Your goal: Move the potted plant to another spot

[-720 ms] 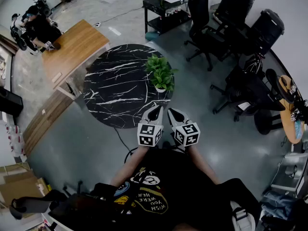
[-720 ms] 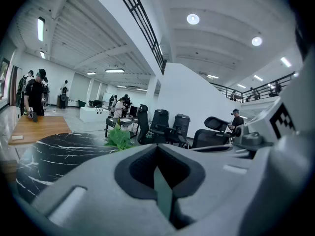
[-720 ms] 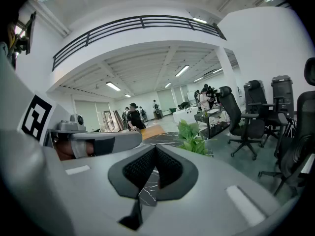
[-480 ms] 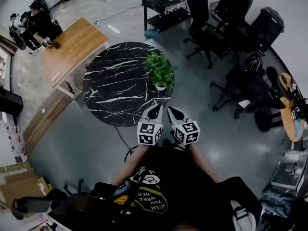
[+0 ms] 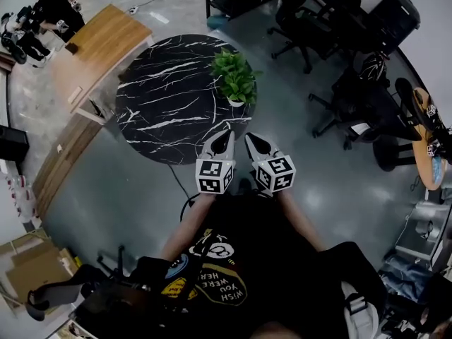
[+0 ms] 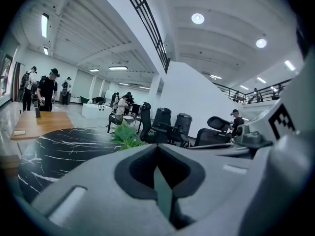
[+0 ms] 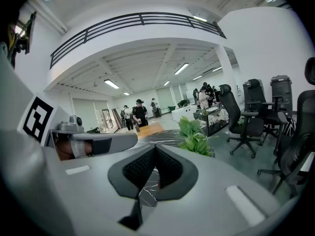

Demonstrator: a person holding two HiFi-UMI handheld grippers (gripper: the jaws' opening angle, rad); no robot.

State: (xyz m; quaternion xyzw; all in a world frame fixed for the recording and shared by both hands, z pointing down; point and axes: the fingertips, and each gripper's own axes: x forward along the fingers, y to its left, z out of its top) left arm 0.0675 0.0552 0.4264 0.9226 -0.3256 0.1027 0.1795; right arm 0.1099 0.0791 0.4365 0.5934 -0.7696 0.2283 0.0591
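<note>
Marble table (image 5: 162, 111) holds potted plant (image 5: 235, 80), chairs (image 5: 304, 30) beside; left gripper (image 5: 225, 134), right gripper (image 5: 248, 138) closed, empty.

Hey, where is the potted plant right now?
In the head view the potted plant stands near the right edge of the round black marble table, just beyond the left gripper and right gripper, with office chairs to its right.

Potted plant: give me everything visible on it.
The potted plant is a bushy clump of bright green leaves in a small white pot, standing upright near the right edge, in the head view, of the round black marble-look table. Only the table touches it; the left gripper and right gripper are short of it, both shut.
</note>
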